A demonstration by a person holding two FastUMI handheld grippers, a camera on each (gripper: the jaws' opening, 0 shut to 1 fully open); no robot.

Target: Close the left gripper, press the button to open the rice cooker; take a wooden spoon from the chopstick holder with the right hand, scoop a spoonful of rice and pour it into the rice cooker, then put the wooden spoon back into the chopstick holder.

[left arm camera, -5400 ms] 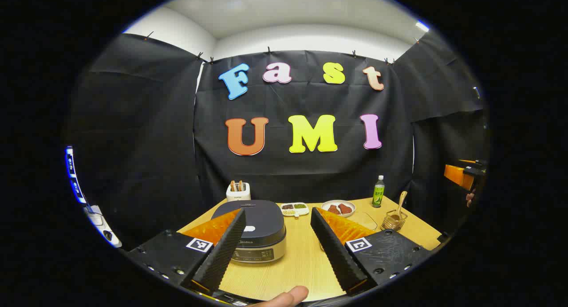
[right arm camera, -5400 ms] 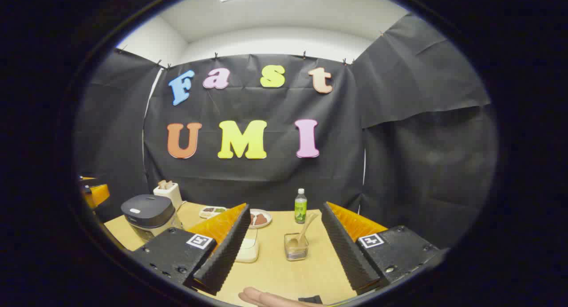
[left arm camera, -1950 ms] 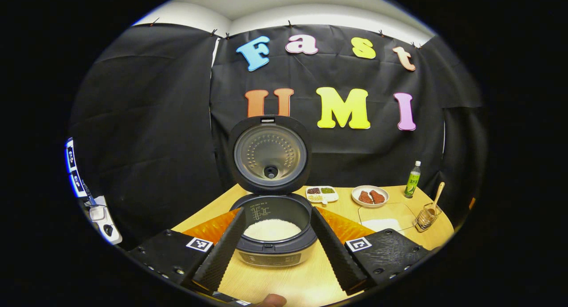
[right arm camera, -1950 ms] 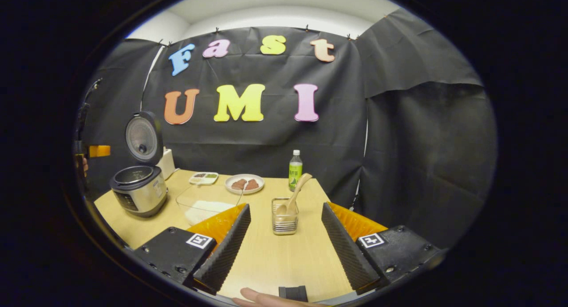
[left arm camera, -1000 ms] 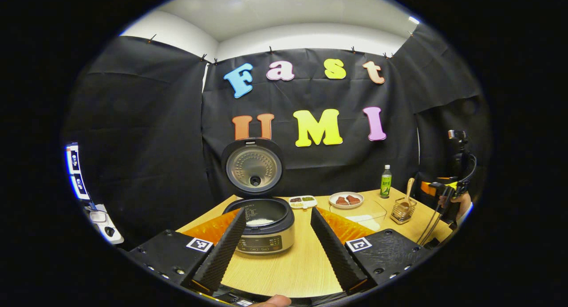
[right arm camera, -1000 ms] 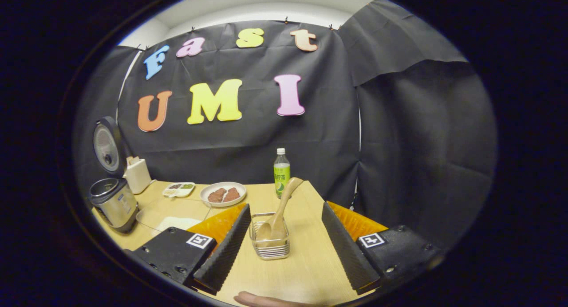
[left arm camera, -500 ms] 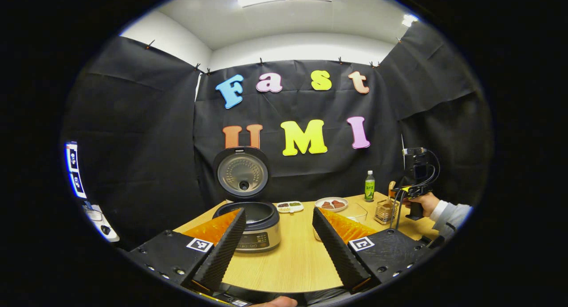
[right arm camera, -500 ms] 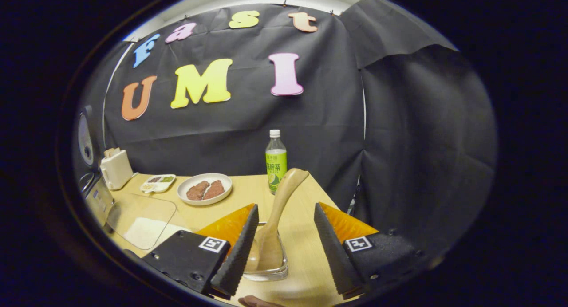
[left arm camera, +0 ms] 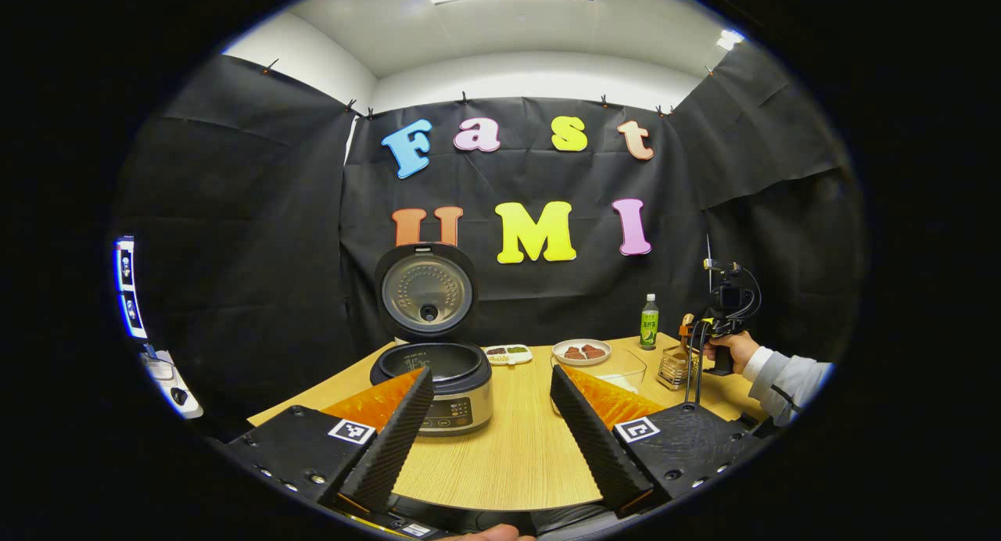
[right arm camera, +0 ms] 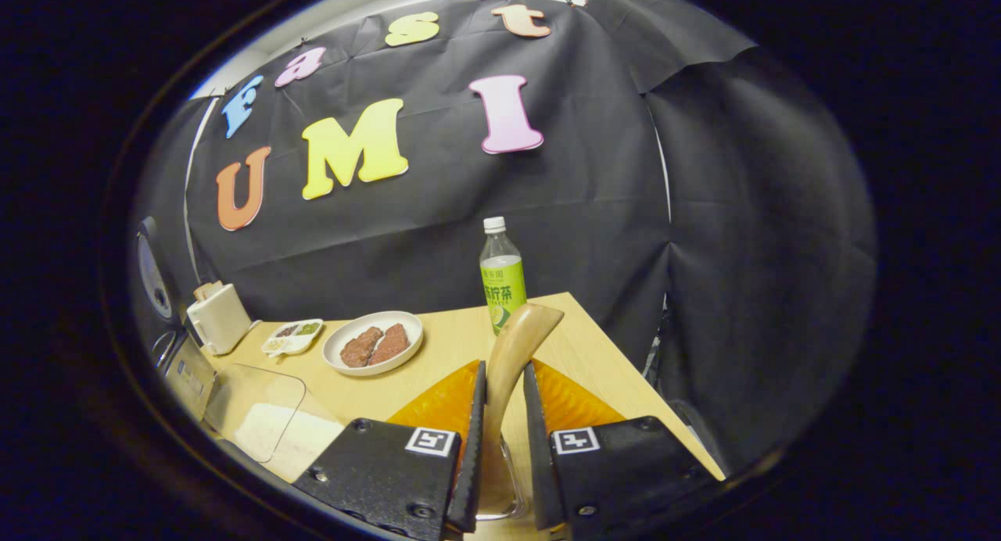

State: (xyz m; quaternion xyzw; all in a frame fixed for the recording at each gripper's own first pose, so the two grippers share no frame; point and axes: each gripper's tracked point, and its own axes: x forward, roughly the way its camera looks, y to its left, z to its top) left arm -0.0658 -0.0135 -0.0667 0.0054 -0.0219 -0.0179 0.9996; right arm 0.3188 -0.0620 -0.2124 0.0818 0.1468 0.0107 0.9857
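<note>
The rice cooker (left arm camera: 435, 378) stands open on the wooden table (left arm camera: 500, 463) with its lid (left arm camera: 426, 291) upright. My left gripper (left arm camera: 491, 370) hangs open in front of it, holding nothing. In the right gripper view my right gripper (right arm camera: 503, 369) is shut on the handle of the wooden spoon (right arm camera: 524, 326), whose bowl still sits in the clear chopstick holder (right arm camera: 507, 486). A clear container of rice (right arm camera: 266, 428) lies to the left of it. The left gripper view has the right gripper (left arm camera: 708, 330) far right, over the chopstick holder (left arm camera: 672, 367), held by a hand (left arm camera: 731, 345).
A green bottle (right arm camera: 502, 279), a plate of meat (right arm camera: 374, 343), a small divided dish (right arm camera: 292, 336) and a white appliance (right arm camera: 219, 314) line the back of the table. The table's right edge (right arm camera: 649, 385) runs close beside the holder.
The right gripper has shut on the spoon handle, after being open around it half a second ago. The left gripper has drawn back a little from the open cooker.
</note>
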